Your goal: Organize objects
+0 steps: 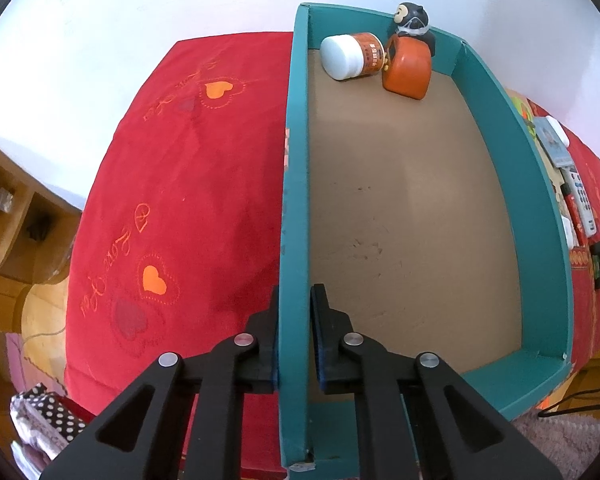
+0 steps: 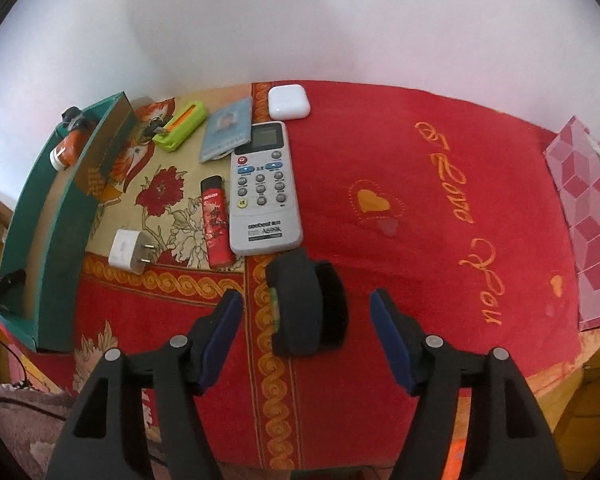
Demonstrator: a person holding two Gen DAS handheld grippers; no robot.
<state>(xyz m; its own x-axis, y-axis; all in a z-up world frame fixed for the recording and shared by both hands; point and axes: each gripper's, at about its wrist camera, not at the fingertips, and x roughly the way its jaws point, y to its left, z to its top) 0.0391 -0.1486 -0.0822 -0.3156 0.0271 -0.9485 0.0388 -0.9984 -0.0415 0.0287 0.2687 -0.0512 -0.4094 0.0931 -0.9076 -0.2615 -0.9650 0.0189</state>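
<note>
Left gripper [image 1: 294, 332] clamped on teal box [image 1: 296, 208] side wall. Right gripper [image 2: 306, 320] jaws wide apart, black object [image 2: 300, 304] between them, untouched; remote [image 2: 264, 188] just ahead.

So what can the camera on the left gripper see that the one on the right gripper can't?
Only the left wrist view shows the left gripper shut on the teal box's side wall, and the box's bare brown floor.

Only the right wrist view shows the open right gripper around a black object without touching it, plus the red lighter, white plug and green case.

Both show the box, the white-capped bottle inside it, the remote control and the red cloth.
</note>
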